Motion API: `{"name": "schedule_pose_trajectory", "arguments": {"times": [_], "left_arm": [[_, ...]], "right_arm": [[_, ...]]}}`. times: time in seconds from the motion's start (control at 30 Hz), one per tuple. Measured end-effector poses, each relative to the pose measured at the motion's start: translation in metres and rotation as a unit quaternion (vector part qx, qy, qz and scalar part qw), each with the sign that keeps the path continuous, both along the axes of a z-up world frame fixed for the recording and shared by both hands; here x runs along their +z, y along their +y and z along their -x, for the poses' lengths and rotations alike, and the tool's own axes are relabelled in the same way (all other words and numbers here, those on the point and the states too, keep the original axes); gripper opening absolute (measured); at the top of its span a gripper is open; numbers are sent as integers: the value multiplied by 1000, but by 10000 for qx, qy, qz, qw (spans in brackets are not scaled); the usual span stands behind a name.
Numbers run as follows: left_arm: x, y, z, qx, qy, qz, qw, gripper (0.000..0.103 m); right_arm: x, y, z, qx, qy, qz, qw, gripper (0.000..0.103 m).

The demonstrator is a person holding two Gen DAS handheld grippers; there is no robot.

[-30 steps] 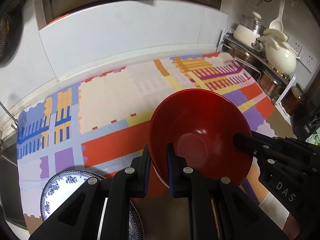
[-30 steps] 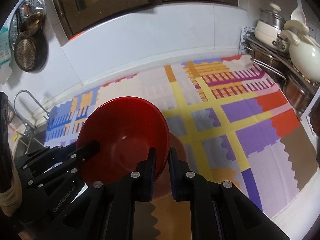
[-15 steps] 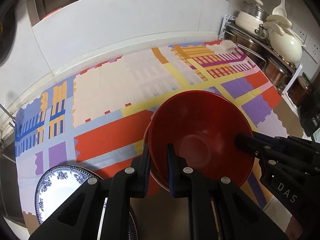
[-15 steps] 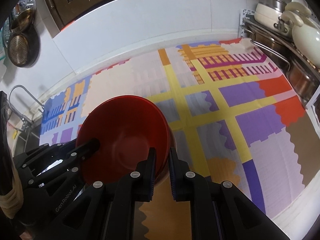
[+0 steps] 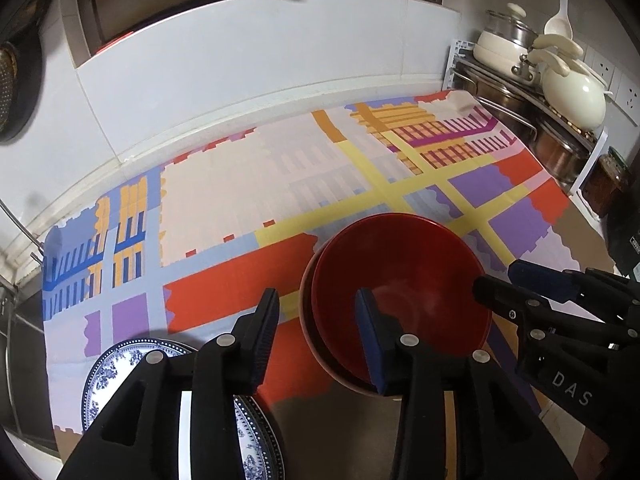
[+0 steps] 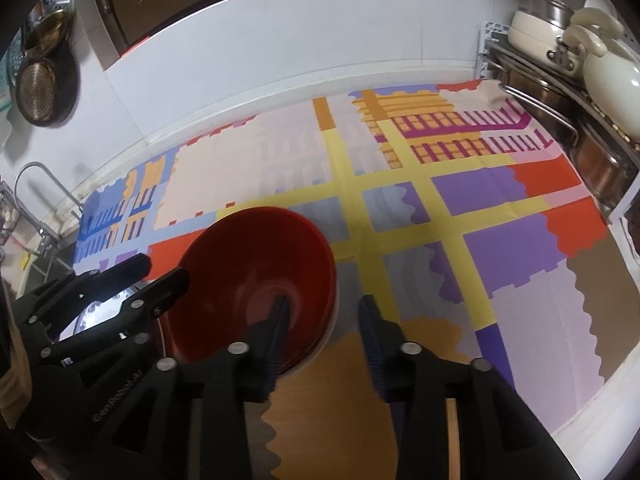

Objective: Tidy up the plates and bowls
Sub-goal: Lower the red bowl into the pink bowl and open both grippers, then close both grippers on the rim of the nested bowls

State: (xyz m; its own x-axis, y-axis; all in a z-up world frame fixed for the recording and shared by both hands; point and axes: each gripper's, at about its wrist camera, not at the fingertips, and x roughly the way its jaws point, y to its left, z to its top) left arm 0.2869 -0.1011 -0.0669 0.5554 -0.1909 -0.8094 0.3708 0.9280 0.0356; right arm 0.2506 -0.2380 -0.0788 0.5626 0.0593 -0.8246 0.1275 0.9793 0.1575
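Note:
A red bowl (image 5: 400, 280) sits nested in another red bowl on the patterned cloth; it also shows in the right wrist view (image 6: 256, 276). My left gripper (image 5: 316, 312) is open, its jaws straddling the bowl's left rim without gripping. My right gripper (image 6: 322, 318) is open, its jaws straddling the right rim. A blue-and-white plate (image 5: 120, 376) lies at the cloth's near left corner, partly hidden by my left gripper; a sliver of it shows in the right wrist view (image 6: 104, 304).
A rack with metal pots and cream cookware (image 5: 560, 84) stands at the right end of the counter. A white tiled wall (image 5: 240, 80) runs along the back. A sink edge and faucet (image 6: 36, 184) are at the left.
Both grippers have opened and let go of the red bowl. The bowl has come down and now rests in the other red bowl on the cloth.

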Motion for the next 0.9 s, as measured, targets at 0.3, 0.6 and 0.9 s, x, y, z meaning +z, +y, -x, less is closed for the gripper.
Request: {"name": "schedule_pose_trajectory", "arguments": {"times": [0.3, 0.6, 0.9], "left_arm": [[10, 9, 1, 139, -90, 101, 9998, 43], [-4, 19, -10, 377, 182, 49, 9991, 44], [-31, 13, -24, 368, 767, 173, 9962, 44]], "right_arm": [[8, -3, 3, -105, -166, -91, 9998, 38], [-4, -7, -6, -291, 18, -151, 9995, 38], [-30, -8, -19, -285, 378, -429, 9980, 38]]}}
